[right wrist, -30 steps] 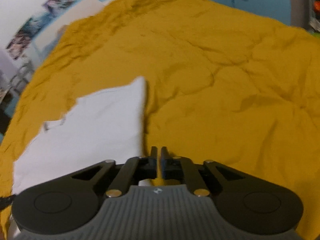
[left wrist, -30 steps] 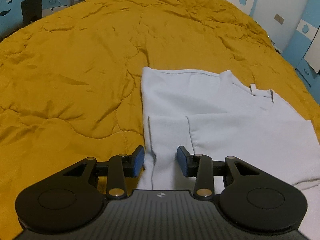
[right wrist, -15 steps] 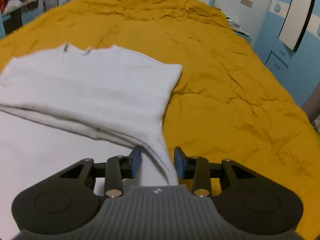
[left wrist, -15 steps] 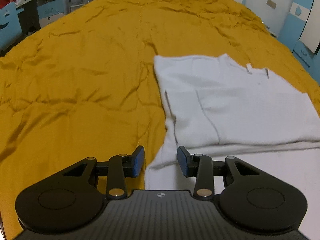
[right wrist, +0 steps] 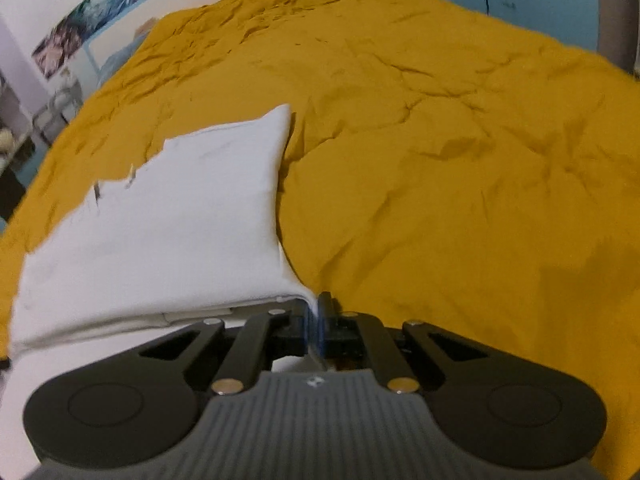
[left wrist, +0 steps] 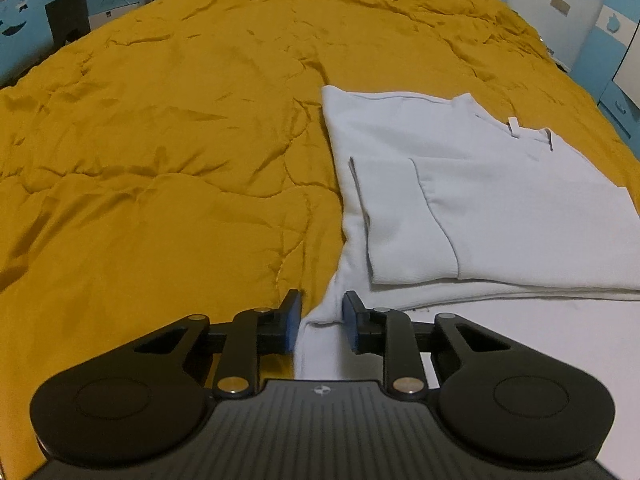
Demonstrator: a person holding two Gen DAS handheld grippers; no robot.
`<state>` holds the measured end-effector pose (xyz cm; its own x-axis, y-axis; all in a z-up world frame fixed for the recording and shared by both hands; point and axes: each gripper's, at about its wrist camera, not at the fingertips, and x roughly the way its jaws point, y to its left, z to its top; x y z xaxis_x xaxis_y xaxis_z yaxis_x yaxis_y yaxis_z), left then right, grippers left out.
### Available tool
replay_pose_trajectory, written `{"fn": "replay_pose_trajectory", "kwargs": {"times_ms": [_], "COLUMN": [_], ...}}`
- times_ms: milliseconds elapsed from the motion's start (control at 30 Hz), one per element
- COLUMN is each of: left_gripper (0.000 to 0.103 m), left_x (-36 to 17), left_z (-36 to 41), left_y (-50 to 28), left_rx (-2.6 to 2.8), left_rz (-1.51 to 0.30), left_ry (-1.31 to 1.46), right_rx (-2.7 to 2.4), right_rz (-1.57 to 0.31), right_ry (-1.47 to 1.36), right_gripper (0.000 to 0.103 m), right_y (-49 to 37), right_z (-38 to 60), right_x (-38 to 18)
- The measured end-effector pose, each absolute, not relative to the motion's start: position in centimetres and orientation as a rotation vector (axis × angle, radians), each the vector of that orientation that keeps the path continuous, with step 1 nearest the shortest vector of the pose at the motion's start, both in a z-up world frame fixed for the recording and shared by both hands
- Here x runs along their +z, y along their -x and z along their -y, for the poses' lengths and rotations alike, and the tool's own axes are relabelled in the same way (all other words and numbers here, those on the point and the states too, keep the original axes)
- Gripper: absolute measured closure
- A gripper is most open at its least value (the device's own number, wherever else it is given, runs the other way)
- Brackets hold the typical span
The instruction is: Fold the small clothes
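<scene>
A pale blue-white sweatshirt [left wrist: 472, 192] lies on the mustard-yellow quilt [left wrist: 168, 152], sleeves folded across its body, collar tag at the far side. My left gripper [left wrist: 319, 322] is open, its blue pads on either side of the garment's near left hem corner. In the right wrist view the same sweatshirt [right wrist: 168, 216] shows at the left. My right gripper [right wrist: 316, 318] is shut on its near right hem corner, and the fabric rises in a pulled ridge toward the jaws.
The quilt [right wrist: 460, 168] covers the whole bed, wrinkled all over. Blue and white furniture [left wrist: 600, 52] stands past the far right edge. A desk with blue chairs [left wrist: 28, 36] is at the far left. A wall with pictures [right wrist: 76, 32] lies beyond the bed.
My right gripper has closed on the near right hem corner, which it straddled open half a second ago. My left gripper's jaws have narrowed around the left hem corner.
</scene>
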<state>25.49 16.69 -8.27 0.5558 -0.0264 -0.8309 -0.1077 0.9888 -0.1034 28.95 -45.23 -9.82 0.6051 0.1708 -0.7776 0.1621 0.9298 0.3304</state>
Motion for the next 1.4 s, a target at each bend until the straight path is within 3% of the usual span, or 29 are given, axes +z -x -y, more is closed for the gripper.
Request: {"fn": "replay_pose_trajectory", "kwargs": {"times_ms": [300,400,667,767,900,967,1167,1333,1400], "left_gripper": [0.069,0.067,0.062,0.056,0.05,0.041,0.029,0.029,0.029], "left_x": [-5.0,-3.4,-1.1,-1.0,-1.4,-2.0,-4.3,-7.7,-9.3], "left_z": [-15.7,-14.9,-12.9,-12.5,-11.4,-10.8,-8.1,-6.7,-6.4], "left_y": [-21.8,-19.8,-13.4,-11.0,-7.8,-6.2,-2.0,1.0,1.7], "left_rx": [-0.078,-0.145,-0.323,-0.367,-0.46,-0.521,-0.602,-0.565,-0.53], "left_rz": [-0.967,-0.944,-0.917,-0.913,-0.912,-0.915,-0.938,-0.907,-0.888], "left_ry": [0.057,-0.005,-0.195,-0.248,-0.344,-0.403,-0.648,-0.875,-0.951], "right_rx": [0.111,0.152,0.292,0.324,0.388,0.423,0.497,0.53,0.524], "right_rz": [-0.927,-0.912,-0.915,-0.936,-0.968,-0.985,-1.004,-0.992,-0.988], "right_ry": [-0.342,-0.289,-0.065,0.024,0.138,0.195,0.362,0.564,0.639], "right_gripper": [0.09,0.08,0.073,0.062,0.06,0.06,0.046,0.031,0.03], "right_y": [-25.0,-22.6,-15.4,-12.8,-9.0,-7.3,-3.1,-0.5,0.5], "right_z": [45.6,45.3,42.2,41.0,39.5,38.7,36.8,35.0,34.5], "right_x": [-5.0,-2.6,1.2,1.2,0.5,0.1,-1.1,-3.2,-4.3]}}
